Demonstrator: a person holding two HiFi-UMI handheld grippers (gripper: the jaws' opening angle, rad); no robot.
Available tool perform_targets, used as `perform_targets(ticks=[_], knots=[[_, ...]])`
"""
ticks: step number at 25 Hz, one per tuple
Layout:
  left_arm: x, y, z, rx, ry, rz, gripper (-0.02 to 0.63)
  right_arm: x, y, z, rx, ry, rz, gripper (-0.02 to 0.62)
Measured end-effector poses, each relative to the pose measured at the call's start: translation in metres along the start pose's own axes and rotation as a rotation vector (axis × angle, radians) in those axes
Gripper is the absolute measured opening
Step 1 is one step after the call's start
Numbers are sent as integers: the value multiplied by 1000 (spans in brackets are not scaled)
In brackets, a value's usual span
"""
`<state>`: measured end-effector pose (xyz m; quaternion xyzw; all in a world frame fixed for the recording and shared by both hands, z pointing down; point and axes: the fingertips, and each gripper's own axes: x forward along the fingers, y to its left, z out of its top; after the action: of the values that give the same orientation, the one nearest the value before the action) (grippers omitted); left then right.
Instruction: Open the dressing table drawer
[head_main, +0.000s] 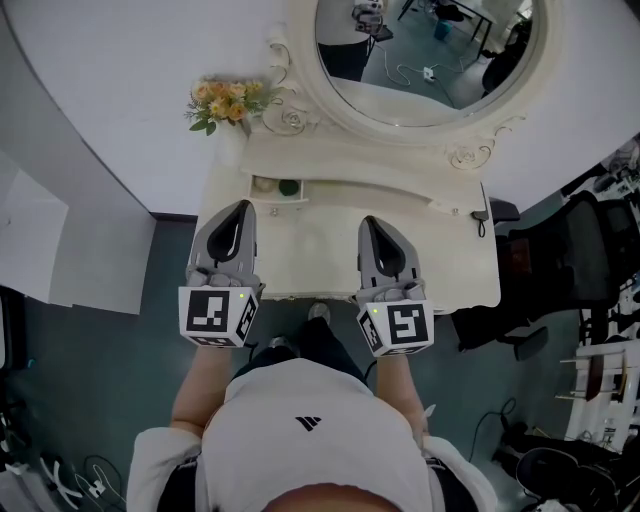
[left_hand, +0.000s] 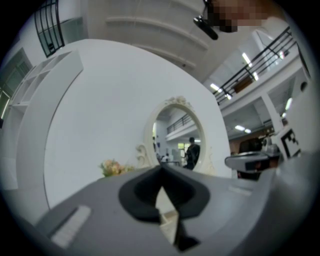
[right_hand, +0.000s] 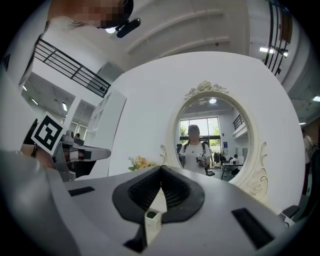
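Roughly, by size, clock directions read off the head view:
Dressing table (head_main: 320, 255): white, its bare top spread under both grippers, front edge toward 6 o'clock.
Mirror (head_main: 430, 60): oval in a carved white frame, standing at the table's back, at 1 o'clock from the grippers.
Person (head_main: 310, 430): stands at the table's 6 o'clock side in a white top, both forearms reaching forward, one gripper in each hand.
Left gripper (head_main: 243, 208): held level, pointing to 12 o'clock, over the left of the tabletop; jaws pressed together with nothing between them.
Right gripper (head_main: 370, 222): level and parallel to the left one, well apart from it, at its 3 o'clock; jaws likewise closed and empty.
Marker cubes: at each gripper's 6 o'clock end, just past the table's front edge.
Flowers (head_main: 222, 103): orange and yellow bunch at the back left corner, 11 o'clock.
Small drawer (head_main: 276, 198): in the raised back shelf, just at 1 o'clock from the left gripper's tip, standing open with a pale round thing and a dark green one inside.
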<state>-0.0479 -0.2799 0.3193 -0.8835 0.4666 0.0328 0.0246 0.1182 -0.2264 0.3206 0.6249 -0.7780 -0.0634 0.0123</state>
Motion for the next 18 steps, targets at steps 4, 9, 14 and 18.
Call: perform_targets(ticks=[4, 9, 14, 18], knots=[[-4, 1, 1, -1, -7, -1, 9, -3, 5, 1, -9, 0, -2, -12], [-9, 1, 3, 0, -13, -3, 9, -7, 6, 3, -10, -7, -16, -12], [-12, 3, 2, -6, -17, 4, 9, -10, 5, 4, -8, -9, -28, -12], [-13, 5, 4, -8, -26, 11, 9, -11, 5, 5, -4, -14, -35, -12]])
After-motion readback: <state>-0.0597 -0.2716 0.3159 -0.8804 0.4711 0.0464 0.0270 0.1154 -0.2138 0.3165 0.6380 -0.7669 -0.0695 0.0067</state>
